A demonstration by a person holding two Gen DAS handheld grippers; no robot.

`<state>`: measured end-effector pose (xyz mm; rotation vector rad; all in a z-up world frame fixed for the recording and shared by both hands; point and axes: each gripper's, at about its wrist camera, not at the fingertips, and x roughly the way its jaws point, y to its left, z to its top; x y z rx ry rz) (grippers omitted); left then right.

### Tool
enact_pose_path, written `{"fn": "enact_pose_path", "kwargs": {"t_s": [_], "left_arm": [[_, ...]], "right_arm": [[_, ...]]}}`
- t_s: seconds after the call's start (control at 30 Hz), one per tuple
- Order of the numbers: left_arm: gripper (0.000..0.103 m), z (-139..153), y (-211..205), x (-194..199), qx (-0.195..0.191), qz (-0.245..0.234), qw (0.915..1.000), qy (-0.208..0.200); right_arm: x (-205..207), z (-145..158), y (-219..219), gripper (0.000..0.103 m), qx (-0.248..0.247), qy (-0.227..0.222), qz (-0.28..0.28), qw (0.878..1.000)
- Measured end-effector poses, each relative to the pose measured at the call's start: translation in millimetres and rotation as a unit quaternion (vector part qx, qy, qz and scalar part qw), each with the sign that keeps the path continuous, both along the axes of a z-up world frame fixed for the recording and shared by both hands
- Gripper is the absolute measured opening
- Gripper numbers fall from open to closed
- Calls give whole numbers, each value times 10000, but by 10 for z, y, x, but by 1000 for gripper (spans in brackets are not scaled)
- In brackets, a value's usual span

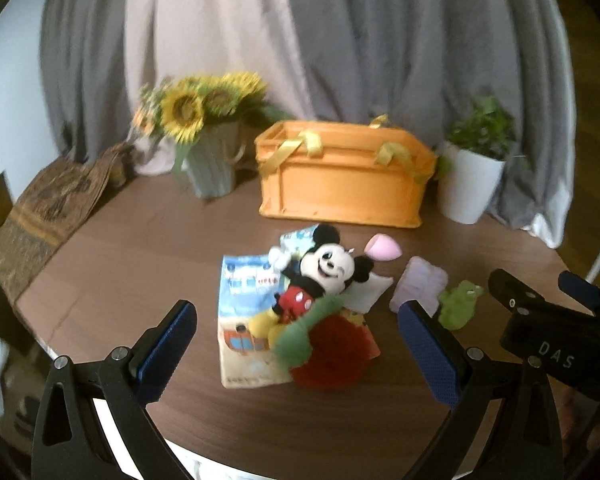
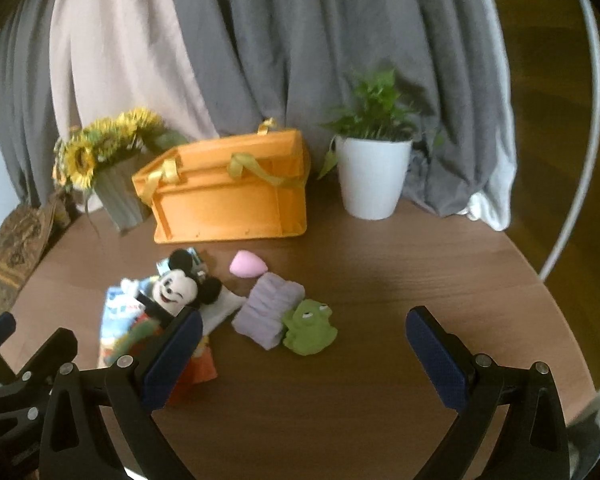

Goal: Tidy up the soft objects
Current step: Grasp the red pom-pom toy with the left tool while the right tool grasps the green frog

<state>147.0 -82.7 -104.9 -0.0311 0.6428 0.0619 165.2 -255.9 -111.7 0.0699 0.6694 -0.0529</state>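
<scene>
Grippers both up off the table and nothing in either one, so by my read this is the very start of the tidy-up, the approach before a first pick. Left gripper (image 1: 298,336) has its blue pads spread wide, and framed right between them is the mouse plush (image 1: 320,280), lying on a heap with a green-and-red soft toy (image 1: 320,344) and a printed cloth (image 1: 244,320) underneath. Right gripper (image 2: 304,354) is just as wide apart, hovering over bare table (image 2: 380,280), and ahead of it sits the green frog toy (image 2: 310,330), touching the folded lilac cloth (image 2: 270,312). Pink egg-shaped sponge (image 2: 246,264) lies a little behind them, near the orange basket (image 2: 228,204), which stands at the back between the sunflower pot (image 2: 112,172) and the white planter (image 2: 374,174). That basket looks like the likely home for the soft things. Next move, I'd say: left one lowers onto the plush and squeezes its body, not the cloth beneath, or the whole heap comes up. Right one has the frog nearest, and needs to part it cleanly from the lilac cloth.
</scene>
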Motion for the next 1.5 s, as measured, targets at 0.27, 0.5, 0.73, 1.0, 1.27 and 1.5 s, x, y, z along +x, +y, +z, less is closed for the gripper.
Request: {"fn": "enact_pose_path", "kwargs": {"t_s": [0.27, 0.5, 0.73, 1.0, 1.27, 1.5], "left_arm": [[97, -449, -262, 250, -177, 813, 9955, 456], [89, -772, -328, 455, -183, 1290, 9884, 781], [76, -923, -353, 594, -303, 1451, 9840, 985], [50, -992, -365, 581, -125, 1443, 9845, 992], [40, -922, -396, 485, 81, 1270, 9885, 813], [38, -784, -428, 392, 231, 1174, 9913, 547]], "right_arm": [[411, -458, -264, 99, 77, 449, 685, 9966], [680, -740, -339, 88, 253, 835, 1168, 9893], [866, -895, -299, 73, 275, 1006, 1507, 9831], [914, -987, -311, 54, 324, 1137, 1658, 9790], [822, -932, -272, 42, 138, 1035, 1849, 9772], [732, -825, -309, 42, 137, 864, 1825, 9793]]}}
